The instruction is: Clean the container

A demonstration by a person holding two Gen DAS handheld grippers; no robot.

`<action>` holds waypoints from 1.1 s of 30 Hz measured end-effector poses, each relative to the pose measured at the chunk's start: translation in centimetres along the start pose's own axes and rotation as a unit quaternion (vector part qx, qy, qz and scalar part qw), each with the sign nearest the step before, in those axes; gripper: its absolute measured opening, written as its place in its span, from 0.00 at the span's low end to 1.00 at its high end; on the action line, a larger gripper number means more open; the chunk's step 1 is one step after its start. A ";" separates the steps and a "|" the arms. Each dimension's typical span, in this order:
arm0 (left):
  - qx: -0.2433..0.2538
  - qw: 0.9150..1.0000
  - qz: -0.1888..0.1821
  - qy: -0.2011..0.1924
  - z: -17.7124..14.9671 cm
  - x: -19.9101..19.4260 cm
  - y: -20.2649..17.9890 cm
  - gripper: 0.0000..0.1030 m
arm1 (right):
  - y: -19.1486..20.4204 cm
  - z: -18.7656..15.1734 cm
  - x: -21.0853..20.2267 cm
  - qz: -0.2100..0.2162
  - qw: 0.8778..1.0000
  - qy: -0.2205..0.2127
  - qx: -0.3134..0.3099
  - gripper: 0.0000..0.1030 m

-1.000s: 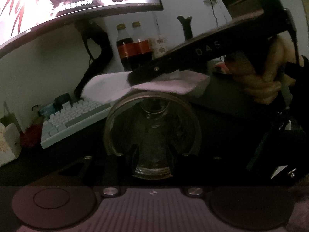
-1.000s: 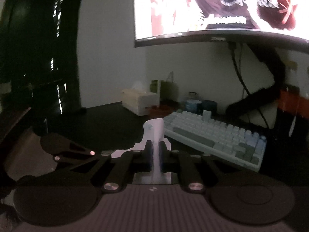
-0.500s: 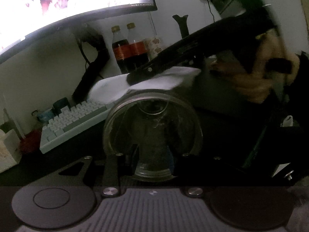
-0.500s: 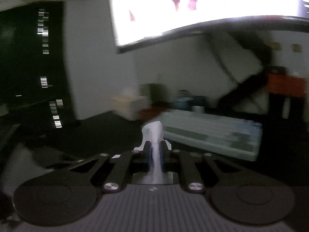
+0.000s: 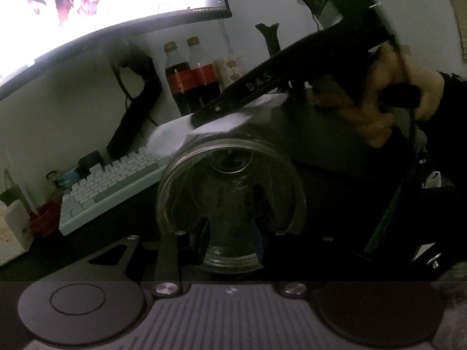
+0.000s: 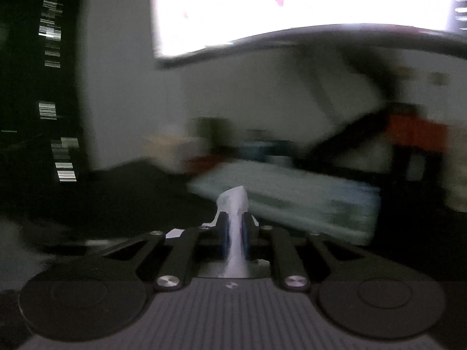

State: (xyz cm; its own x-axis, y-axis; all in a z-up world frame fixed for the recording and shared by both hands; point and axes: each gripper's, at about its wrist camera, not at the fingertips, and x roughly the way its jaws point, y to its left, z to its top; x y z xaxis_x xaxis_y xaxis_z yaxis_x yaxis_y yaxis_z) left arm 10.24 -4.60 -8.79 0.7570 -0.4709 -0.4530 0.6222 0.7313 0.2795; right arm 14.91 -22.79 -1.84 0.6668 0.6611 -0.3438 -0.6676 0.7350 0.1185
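A clear glass container (image 5: pixel 230 192) lies on its side between the pads of my left gripper (image 5: pixel 232 236), its round mouth facing away from the camera. My left gripper is shut on its base. Across the top of the container's rim lies a white tissue (image 5: pixel 204 129), pinched by my right gripper (image 5: pixel 201 118), which reaches in from the right with a hand (image 5: pixel 388 99) on its handle. In the right wrist view the white tissue (image 6: pixel 233 204) stands up between the narrow pads of the right gripper (image 6: pixel 233 230), which is shut on it. That view is blurred.
A pale keyboard (image 5: pixel 108 186) lies on the dark desk at left, under a bright curved monitor (image 5: pixel 102 8). Two cola bottles (image 5: pixel 189 78) stand at the back wall. A tissue box (image 5: pixel 11 233) sits at the far left.
The right gripper and tissue have shifted a little along the container's upper rim and rolled slightly. The container stays held in the left gripper.
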 end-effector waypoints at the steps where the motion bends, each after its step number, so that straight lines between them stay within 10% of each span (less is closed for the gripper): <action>1: 0.001 1.000 -0.001 -0.001 0.0 0.0 0.0 0.27 | 0.5 0.0 -0.1 0.011 1.000 0.001 -0.008 0.14; 11: 0.014 1.000 -0.013 -0.004 0.1 -0.2 -0.4 0.27 | -2.3 0.3 0.6 -0.089 0.996 0.021 0.007 0.14; 19: 0.021 1.000 -0.016 -0.006 0.1 -0.3 -0.9 0.27 | 1.1 -0.3 -1.1 0.012 1.000 0.013 -0.025 0.14; 26: 0.018 1.000 -0.021 -0.006 0.1 -0.5 -0.8 0.28 | -1.9 -0.2 -0.8 -0.033 0.999 0.015 -0.001 0.13; 33: 0.018 0.996 0.090 -0.016 0.8 -0.4 -0.9 0.31 | -2.2 -0.4 -1.2 -0.047 0.999 0.010 0.010 0.14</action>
State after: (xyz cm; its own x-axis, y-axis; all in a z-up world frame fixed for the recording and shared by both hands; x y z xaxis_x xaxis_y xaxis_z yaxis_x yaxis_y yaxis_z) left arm 9.53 -5.45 -8.18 0.8623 -0.3507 -0.3653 0.4826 0.7876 0.3830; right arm 15.42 -25.25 -2.08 0.7191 0.5869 -0.3720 -0.5965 0.7960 0.1028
